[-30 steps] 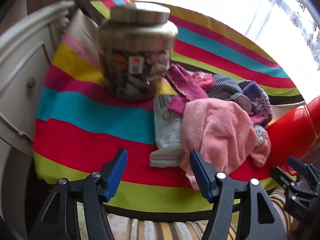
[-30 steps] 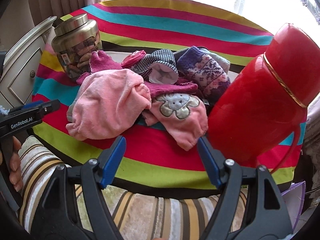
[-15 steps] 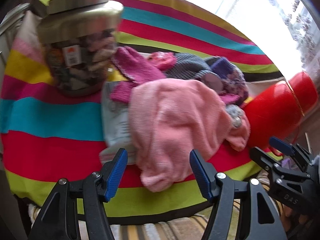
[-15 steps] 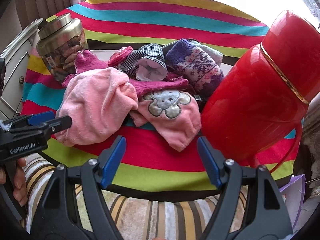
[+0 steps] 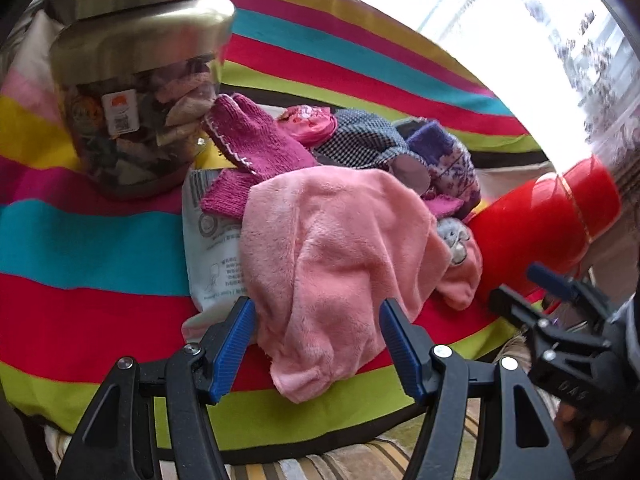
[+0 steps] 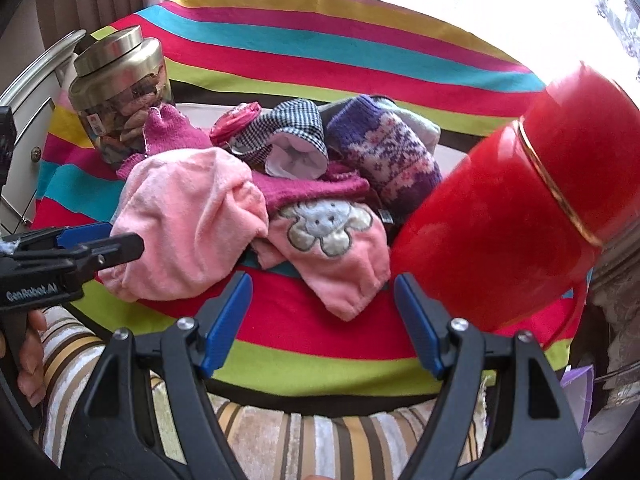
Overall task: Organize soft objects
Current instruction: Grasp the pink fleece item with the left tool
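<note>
Fingers of the left gripper point(image 5: 318, 322) stand apart with blue pads bare – the near hem of the pink fleece cloth point(image 5: 340, 256) lies between and just beyond them, but neither pad presses on it. Beside the left finger a white printed packet point(image 5: 212, 248) pokes out from under that cloth. The right gripper point(image 6: 323, 300) is spread as well, holding nothing; ahead of its fingertips sits bare striped tablecloth point(image 6: 304, 320), and just past that the pink mitten with a sheep patch point(image 6: 332, 240).

Beyond both pairs of fingers the soft pile goes on: magenta knitted gloves point(image 5: 248, 140), a small pink item point(image 6: 236, 120), a checked slipper point(image 6: 288, 136) with a white lining, and a purple patterned sock point(image 6: 384, 148), all heaped touching one another. To the right of the right fingers stands a red thermos point(image 6: 508, 216), close against the pile. Farthest left, behind the gloves, is a jar with a gold lid point(image 5: 136, 92). A person's hand point(image 6: 28, 340) grips the left tool's handle.
</note>
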